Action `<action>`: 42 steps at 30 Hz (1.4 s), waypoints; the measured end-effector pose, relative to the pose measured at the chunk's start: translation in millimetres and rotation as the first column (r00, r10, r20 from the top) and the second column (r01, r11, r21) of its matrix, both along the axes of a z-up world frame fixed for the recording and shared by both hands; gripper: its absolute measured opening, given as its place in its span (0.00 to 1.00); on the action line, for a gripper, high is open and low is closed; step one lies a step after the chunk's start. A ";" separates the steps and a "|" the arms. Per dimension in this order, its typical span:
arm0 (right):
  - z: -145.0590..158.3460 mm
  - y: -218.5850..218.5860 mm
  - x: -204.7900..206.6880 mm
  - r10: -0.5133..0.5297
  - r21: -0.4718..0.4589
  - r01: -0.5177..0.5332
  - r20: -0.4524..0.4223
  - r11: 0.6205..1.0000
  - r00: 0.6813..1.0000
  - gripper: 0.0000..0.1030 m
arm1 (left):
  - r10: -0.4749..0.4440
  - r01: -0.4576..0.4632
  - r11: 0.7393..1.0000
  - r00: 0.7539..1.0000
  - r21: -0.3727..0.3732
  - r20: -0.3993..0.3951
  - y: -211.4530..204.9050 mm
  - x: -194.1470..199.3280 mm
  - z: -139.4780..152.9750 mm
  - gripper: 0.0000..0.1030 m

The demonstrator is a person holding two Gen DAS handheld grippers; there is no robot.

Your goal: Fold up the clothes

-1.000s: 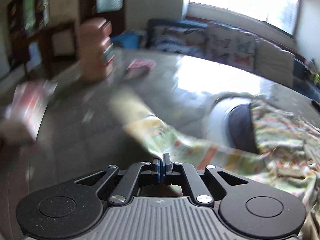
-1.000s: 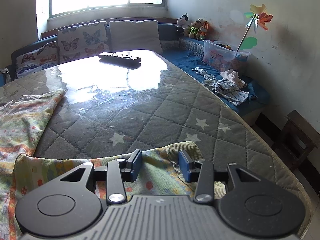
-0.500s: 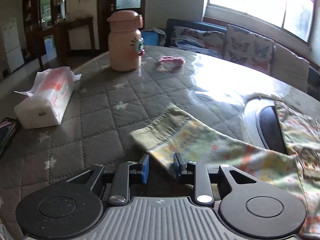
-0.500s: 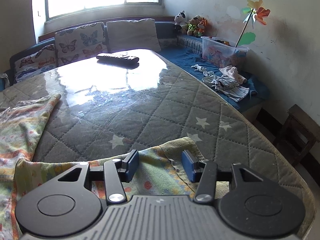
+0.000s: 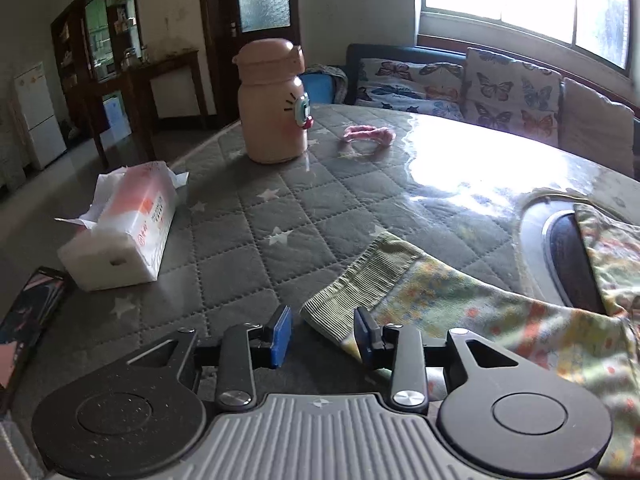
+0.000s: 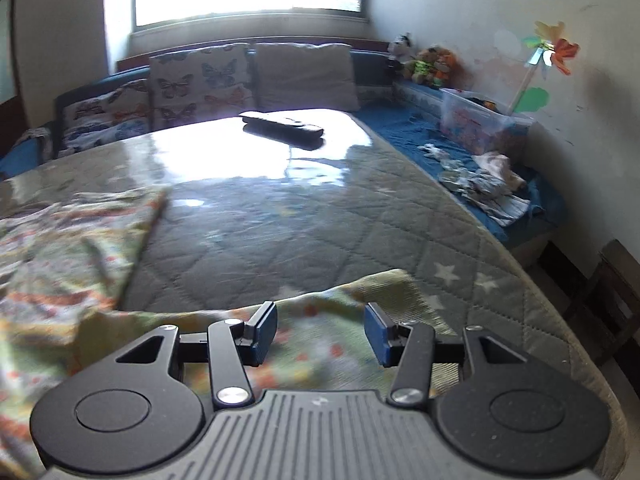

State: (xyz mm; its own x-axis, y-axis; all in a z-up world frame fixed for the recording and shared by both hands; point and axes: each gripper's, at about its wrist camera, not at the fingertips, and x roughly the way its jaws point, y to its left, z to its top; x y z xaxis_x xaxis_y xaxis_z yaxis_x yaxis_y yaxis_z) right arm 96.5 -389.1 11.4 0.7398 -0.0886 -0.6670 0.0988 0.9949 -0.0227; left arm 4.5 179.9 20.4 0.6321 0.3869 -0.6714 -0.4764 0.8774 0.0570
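Note:
A floral child's garment (image 5: 460, 300) lies spread on the quilted grey table (image 5: 280, 216). Its left sleeve ends in a ribbed green cuff (image 5: 360, 276). My left gripper (image 5: 322, 334) is open, with the cuff's near corner lying between its blue pads. In the right wrist view the other sleeve (image 6: 320, 328) with its ribbed cuff (image 6: 404, 292) lies flat under my right gripper (image 6: 320, 334), which is open and empty just above it. The garment's body (image 6: 68, 236) lies at the left.
A pink bottle (image 5: 274, 100), a tissue pack (image 5: 124, 232), a pink hair tie (image 5: 368, 136) and a phone (image 5: 28, 320) sit at the table's left side. A remote (image 6: 282, 126) lies at the far edge. A sofa with cushions (image 6: 248, 76) runs behind the table.
My left gripper was shut on the left cuff, has let it go onto the table and has opened wider. My right gripper stays open and has lifted and drawn back slightly over the right sleeve.

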 end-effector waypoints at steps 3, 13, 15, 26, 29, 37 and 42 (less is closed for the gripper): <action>10.4 23.1 -11.9 0.101 0.016 -0.101 0.002 0.995 0.995 0.47 | -0.076 0.076 0.997 0.997 0.007 0.010 -15.7 -3.6 8.2 0.37; 24.4 137.8 -56.1 0.530 0.100 -0.526 -0.017 0.845 0.848 0.44 | -0.402 0.404 0.913 0.915 -0.059 0.032 -100.6 11.6 9.1 0.37; 25.0 157.0 -64.4 0.589 0.105 -0.584 -0.023 0.805 0.808 0.39 | -0.452 0.453 0.889 0.891 -0.067 0.033 -116.7 15.2 6.6 0.35; 4.7 204.9 -93.8 0.711 0.102 -0.704 -0.073 0.703 0.699 0.33 | -0.638 0.638 0.765 0.770 -0.091 0.033 -182.7 32.3 -9.1 0.33; -0.3 211.0 -99.1 0.720 0.084 -0.715 -0.072 0.694 0.690 0.24 | -0.656 0.656 0.748 0.754 -0.100 0.030 -189.3 32.8 -13.4 0.33; 14.9 197.9 -100.2 0.699 0.143 -0.689 -0.025 0.711 0.715 0.04 | -0.662 0.662 0.742 0.749 -0.106 0.038 -189.0 35.2 -12.9 0.33; 37.6 176.1 -99.2 0.660 0.208 -0.652 0.038 0.729 0.750 0.04 | -0.675 0.675 0.730 0.737 -0.106 0.049 -192.1 42.5 -10.4 0.31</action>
